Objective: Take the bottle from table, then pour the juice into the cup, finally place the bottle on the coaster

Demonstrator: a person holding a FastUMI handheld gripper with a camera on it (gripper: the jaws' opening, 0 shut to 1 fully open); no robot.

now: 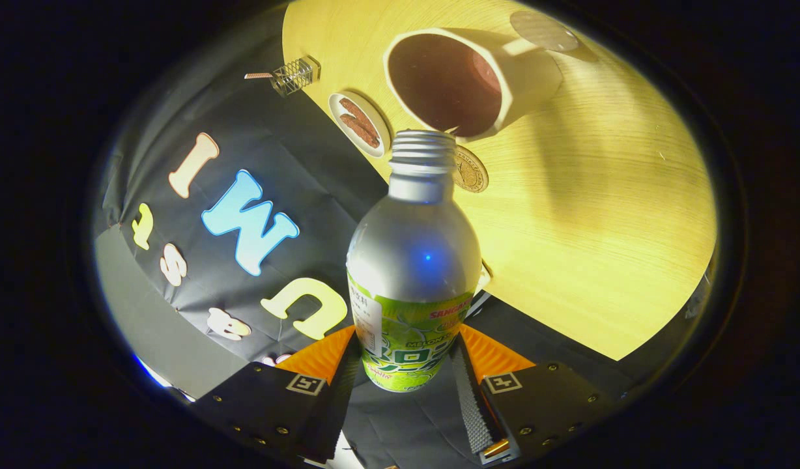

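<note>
A silver aluminium bottle with a green label (pixel 410 273) is clamped between the gripper (pixel 405 368) fingers and tipped, mouth uncapped, toward the white cup (pixel 504 85) on the pale wooden desk (pixel 602 247), pouring apparently imminent.

My tongs (pixel 406 371) clamp a silver bottle (pixel 413 260) w/ green label, cap off, mouth tipped at the white cup (pixel 471 81) just beyond. Round coaster (pixel 543 30) sits past the cup on table.

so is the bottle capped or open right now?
Open. The bottle, held between the claw fingers, shows bare neck threads with no cap, its mouth tipped toward the cup. Whether juice is flowing: cannot tell.
</note>
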